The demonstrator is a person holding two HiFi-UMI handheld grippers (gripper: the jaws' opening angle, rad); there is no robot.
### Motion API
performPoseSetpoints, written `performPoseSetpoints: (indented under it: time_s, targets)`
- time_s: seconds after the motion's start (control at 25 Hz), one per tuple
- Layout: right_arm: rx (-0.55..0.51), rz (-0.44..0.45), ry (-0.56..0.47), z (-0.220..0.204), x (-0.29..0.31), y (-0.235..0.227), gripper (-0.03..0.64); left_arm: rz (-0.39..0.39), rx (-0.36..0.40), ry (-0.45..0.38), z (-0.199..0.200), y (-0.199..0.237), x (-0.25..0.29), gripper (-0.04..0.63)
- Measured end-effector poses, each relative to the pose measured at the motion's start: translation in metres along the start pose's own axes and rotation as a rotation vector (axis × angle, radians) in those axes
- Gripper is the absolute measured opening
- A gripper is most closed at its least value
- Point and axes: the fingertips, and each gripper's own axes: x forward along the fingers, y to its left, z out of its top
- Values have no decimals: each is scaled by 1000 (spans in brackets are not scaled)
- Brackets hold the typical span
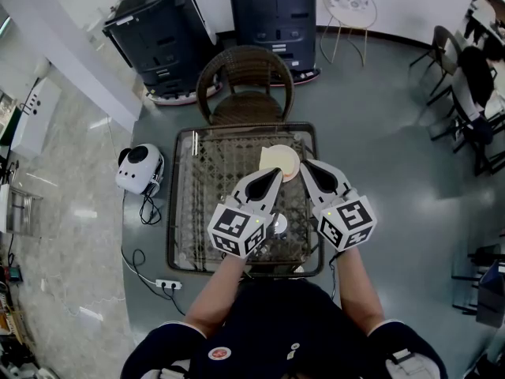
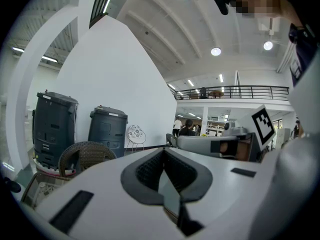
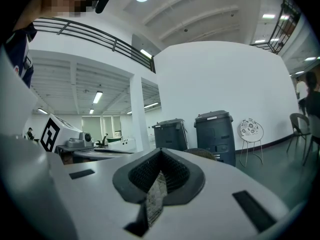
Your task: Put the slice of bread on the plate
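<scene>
A pale round plate (image 1: 281, 158) lies on the far right part of the glass-topped wicker table (image 1: 183, 204). I cannot pick out a slice of bread in any view. My left gripper (image 1: 276, 173) hovers with its tip at the plate's near edge, jaws shut and nothing between them. My right gripper (image 1: 304, 165) is just right of the plate, also shut and empty. In the left gripper view the left gripper's (image 2: 164, 153) jaws meet in a closed point. The right gripper view shows the right gripper's (image 3: 160, 153) jaws closed the same way. Both grippers point nearly level across the room.
A wicker chair (image 1: 245, 85) stands at the table's far side, with two dark bins (image 1: 158, 30) (image 1: 272, 14) behind it. A white device (image 1: 140, 168) and a power strip (image 1: 167, 284) lie on the floor at left. A small shiny round object (image 1: 280, 225) sits between the marker cubes.
</scene>
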Motion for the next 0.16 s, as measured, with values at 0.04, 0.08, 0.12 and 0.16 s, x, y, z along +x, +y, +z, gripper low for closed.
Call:
performPoseSetpoints:
  time_s: [0.04, 0.08, 0.12, 0.16]
  targets:
    - [0, 1, -1, 0, 0, 0, 8, 0, -1, 1, 0, 0, 0, 8]
    - [1, 1, -2, 0, 0, 1, 8, 0, -2, 1, -1, 0, -1, 8]
    - [1, 2, -2, 0, 0, 1, 8, 1, -3, 1, -1, 1, -1, 8]
    - [1, 3, -3, -1, 0, 2, 7, 1, -4, 1, -1, 1, -1, 8]
